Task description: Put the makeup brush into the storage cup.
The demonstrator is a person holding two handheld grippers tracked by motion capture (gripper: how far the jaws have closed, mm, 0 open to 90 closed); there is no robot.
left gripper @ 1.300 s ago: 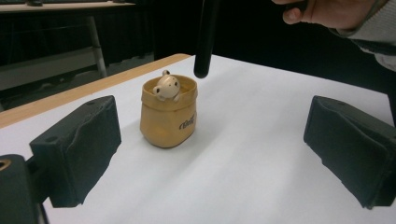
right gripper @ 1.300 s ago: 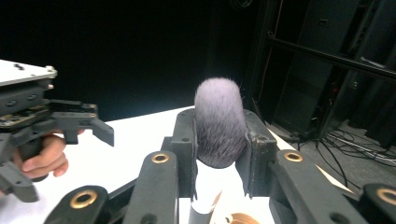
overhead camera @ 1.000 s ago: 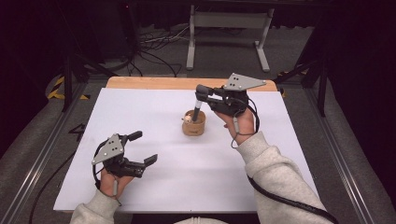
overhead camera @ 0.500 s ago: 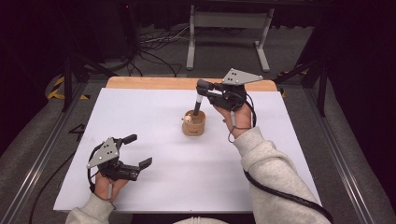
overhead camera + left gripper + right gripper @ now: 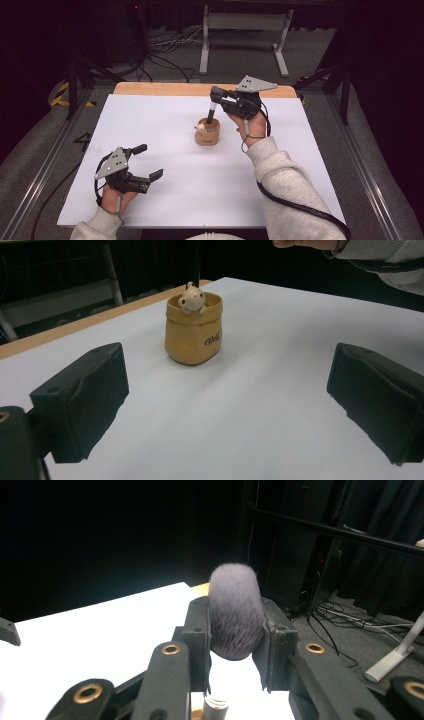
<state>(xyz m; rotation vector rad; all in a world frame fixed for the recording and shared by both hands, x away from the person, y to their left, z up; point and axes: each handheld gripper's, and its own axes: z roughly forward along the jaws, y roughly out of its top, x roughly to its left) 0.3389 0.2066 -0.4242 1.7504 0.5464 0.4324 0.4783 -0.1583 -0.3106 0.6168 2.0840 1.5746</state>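
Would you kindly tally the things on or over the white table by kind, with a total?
Grippers: 2, the left gripper open, the right gripper shut on the brush
Makeup brush: 1
Tan sack-shaped pot: 1
Small bear figure at the pot's rim: 1
Total: 5

The brush's (image 5: 211,111) lower end is disappearing inside the tan pot (image 5: 208,135). Print on the pot is reading too small. The person's sleeve (image 5: 370,251) is running off the left gripper view's top edge.
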